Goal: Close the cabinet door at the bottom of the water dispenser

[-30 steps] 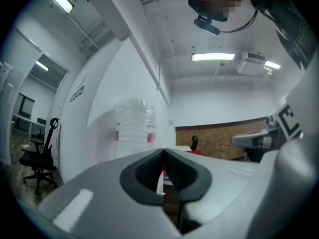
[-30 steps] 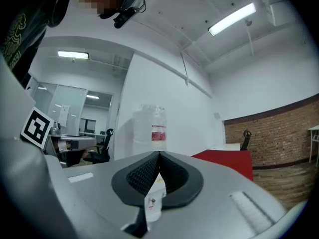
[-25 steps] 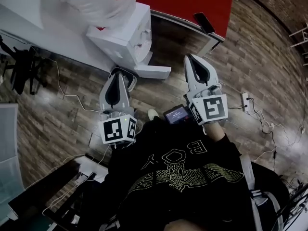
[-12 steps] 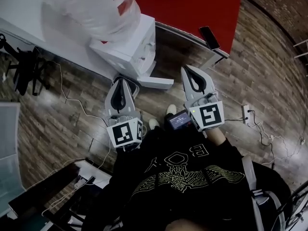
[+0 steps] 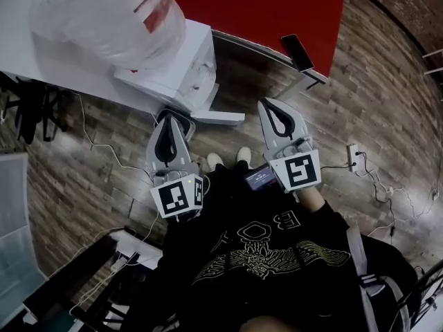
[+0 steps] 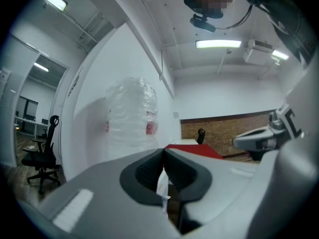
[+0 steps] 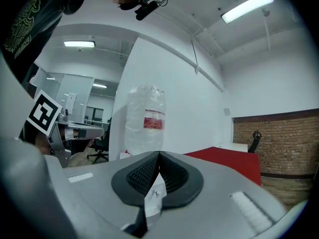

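Observation:
In the head view the white water dispenser (image 5: 183, 64) carries a big clear bottle (image 5: 111, 19) and stands at the upper left. Its bottom cabinet door (image 5: 220, 117) sticks out open over the floor. My left gripper (image 5: 169, 116) is shut and empty, with its tip just left of the door. On the door's other side, a little apart, my right gripper (image 5: 267, 105) is also shut and empty. The left gripper view shows the shut jaws (image 6: 163, 153) level, the bottle (image 6: 132, 113) ahead. From the right gripper (image 7: 159, 156) the bottle (image 7: 144, 121) is also ahead.
A red table (image 5: 277, 5) with a black phone (image 5: 296, 52) at its edge stands behind the dispenser. A power strip (image 5: 353, 156) and cables lie on the wood floor at the right. A black office chair (image 5: 28, 106) is at the left. My shoes (image 5: 225, 159) are between the grippers.
The person has stepped toward the dispenser, so the bottle looms larger and nearer. Both grippers have come along, still shut, on either side of the open door.

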Demonstrator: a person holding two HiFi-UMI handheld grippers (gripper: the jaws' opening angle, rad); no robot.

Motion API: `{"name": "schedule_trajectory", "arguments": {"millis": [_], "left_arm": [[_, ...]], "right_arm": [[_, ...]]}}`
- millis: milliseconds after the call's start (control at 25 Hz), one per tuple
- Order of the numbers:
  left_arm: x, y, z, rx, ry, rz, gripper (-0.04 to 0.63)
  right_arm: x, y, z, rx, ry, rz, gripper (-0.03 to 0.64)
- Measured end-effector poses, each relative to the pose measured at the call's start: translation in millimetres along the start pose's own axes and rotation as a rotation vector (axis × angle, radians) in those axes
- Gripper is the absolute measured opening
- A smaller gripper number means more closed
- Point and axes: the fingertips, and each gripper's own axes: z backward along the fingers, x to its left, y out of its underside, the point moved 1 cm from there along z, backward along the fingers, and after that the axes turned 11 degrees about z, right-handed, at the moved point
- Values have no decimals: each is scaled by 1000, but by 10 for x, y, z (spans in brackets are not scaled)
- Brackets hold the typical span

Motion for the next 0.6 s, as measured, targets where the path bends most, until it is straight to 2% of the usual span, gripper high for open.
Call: {"name": "schedule_trajectory", "arguments": {"millis": [240,440,600], "left_arm": [[26,113,-233,22,38,-21,8],[-48,251,-473,65,167,-2,8],[-15,409,-674,103,219,0,8]], "right_arm": [[-29,66,-188,28,11,22,-3],[21,103,-366,64,16,25,-3],[87,195,-564,87,20,57,2]]}}
